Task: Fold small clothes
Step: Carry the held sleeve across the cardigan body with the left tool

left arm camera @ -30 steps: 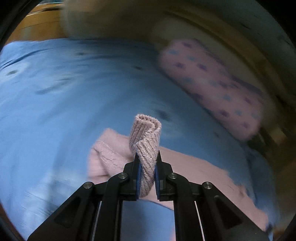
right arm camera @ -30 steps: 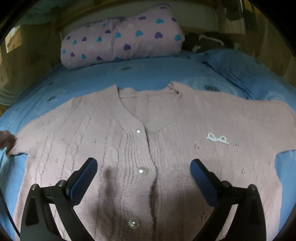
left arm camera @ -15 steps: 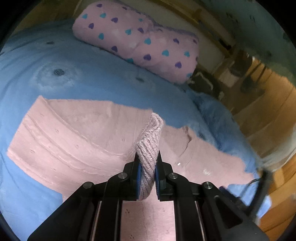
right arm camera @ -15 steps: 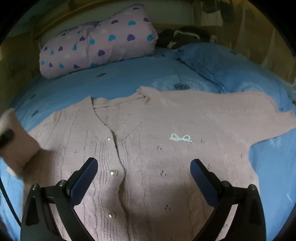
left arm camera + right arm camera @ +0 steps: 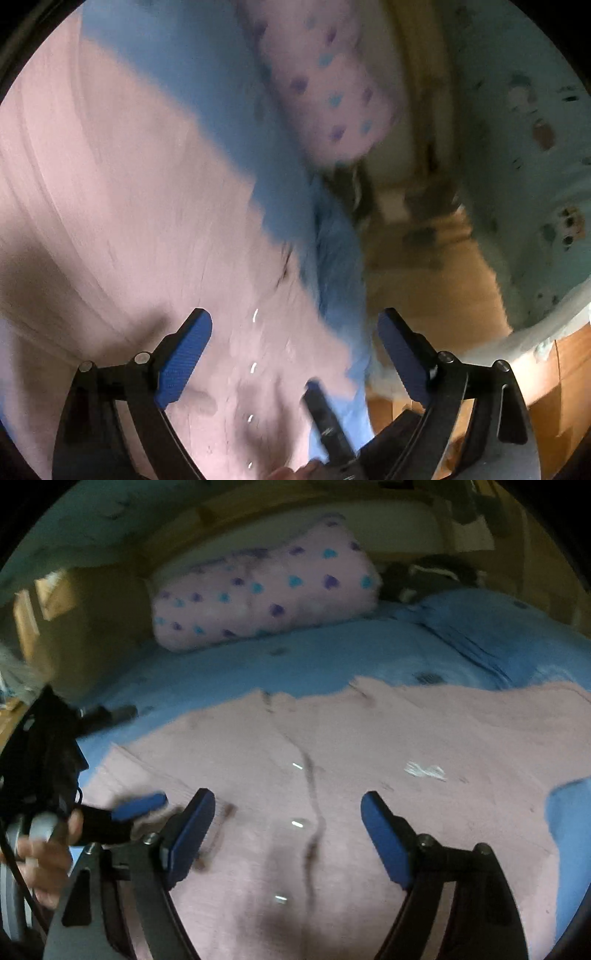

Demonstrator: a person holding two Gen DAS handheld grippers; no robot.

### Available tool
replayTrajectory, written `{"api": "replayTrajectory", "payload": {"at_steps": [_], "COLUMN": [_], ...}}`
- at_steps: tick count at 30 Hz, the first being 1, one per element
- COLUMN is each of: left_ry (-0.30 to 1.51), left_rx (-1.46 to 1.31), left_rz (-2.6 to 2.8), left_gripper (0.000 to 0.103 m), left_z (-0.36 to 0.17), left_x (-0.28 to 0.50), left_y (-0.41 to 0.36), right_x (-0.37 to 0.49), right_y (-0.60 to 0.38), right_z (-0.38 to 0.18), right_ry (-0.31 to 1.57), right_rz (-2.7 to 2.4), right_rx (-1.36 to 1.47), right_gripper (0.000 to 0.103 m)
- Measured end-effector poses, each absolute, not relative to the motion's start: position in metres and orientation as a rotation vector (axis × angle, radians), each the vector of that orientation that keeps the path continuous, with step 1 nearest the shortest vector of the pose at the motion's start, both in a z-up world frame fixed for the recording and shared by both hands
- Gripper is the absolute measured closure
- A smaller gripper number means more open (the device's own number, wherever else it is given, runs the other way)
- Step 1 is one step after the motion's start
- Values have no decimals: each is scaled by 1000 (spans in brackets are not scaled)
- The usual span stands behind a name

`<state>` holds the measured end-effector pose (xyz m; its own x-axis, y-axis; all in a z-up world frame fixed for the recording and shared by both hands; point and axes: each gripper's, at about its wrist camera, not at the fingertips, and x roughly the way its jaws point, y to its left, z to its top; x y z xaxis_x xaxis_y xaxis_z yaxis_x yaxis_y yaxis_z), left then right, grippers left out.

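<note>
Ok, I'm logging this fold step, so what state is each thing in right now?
Cardigan: lying flat on the sheet, front up, buttoned, one sleeve folded in over the body, the other spread out.
Left gripper: jaws opening, nothing between them.
Right gripper: jaws closing, still wide apart, nothing between them, above the cardigan's front.
Pillow: lying at the bed's head, clear of the cardigan.
Sheet: spread over the bed, slightly rumpled.

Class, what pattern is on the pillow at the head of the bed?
Pale pink pillow with blue and purple hearts; clearest in the right wrist view.
</note>
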<state>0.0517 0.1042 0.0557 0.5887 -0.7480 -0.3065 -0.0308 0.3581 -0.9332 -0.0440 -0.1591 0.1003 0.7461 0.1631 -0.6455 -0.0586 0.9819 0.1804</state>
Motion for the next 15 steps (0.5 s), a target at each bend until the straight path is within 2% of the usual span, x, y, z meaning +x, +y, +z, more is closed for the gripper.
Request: {"api": "replayTrajectory", "payload": {"at_steps": [3,6,9,12,13,14,15], "left_ry": [839,858,937,1081,1157,1231,1224], "left_rx": [-905,-529,-284,-265,-314,-387,-404], "left_rz": [-257,13,154,178,202,207,206], "left_gripper": [29,29,30,42,48,49,49], "left_z": [100,125,110,71,53,37,36], "left_x": [41,30,42,62,66,69,71], "left_y": [135,156,167,186,195,202,201], "right_x": [-34,-18,-4,6,11,12,14], "right_y": [-149,-139,-124,-108,-101,-98,-95], "right_z": [95,74,45,35,35,34,33], "right_ry": [754,847,979,988,992,996,1002], "right_rz": [170,203,225,200,207,223,236], "right_rx": [179,229,296,271,247,237,229], "right_gripper": [17,17,17,17,19,31,44]}}
